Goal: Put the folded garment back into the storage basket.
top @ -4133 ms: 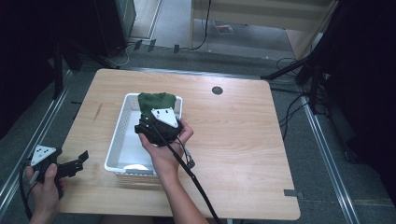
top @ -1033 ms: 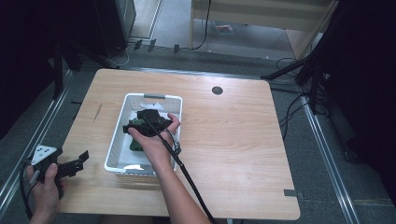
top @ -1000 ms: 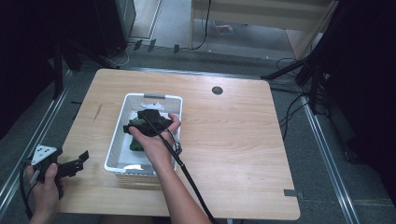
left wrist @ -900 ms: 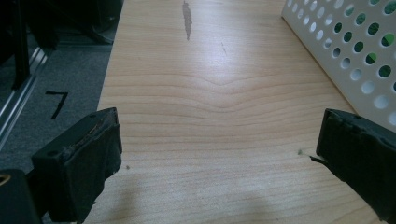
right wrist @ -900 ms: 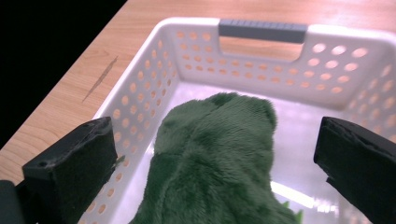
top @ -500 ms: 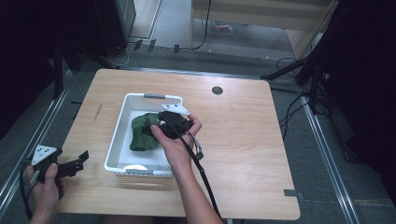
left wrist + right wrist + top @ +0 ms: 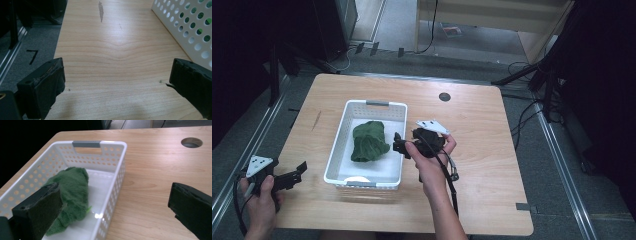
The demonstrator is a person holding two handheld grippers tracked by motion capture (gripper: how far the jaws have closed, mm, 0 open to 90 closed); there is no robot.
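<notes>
A pale wooden table (image 7: 492, 150) with a round cable hole (image 7: 444, 97) stands on a grey floor (image 7: 562, 150), dark at the edges. A crumpled green cloth (image 7: 369, 141) lies inside a white perforated basket (image 7: 367, 104). The right gripper (image 7: 399, 146) hovers at the basket's right rim, jaws apart and empty. The left gripper (image 7: 294, 175) sits near the table's left corner, jaws apart.
</notes>
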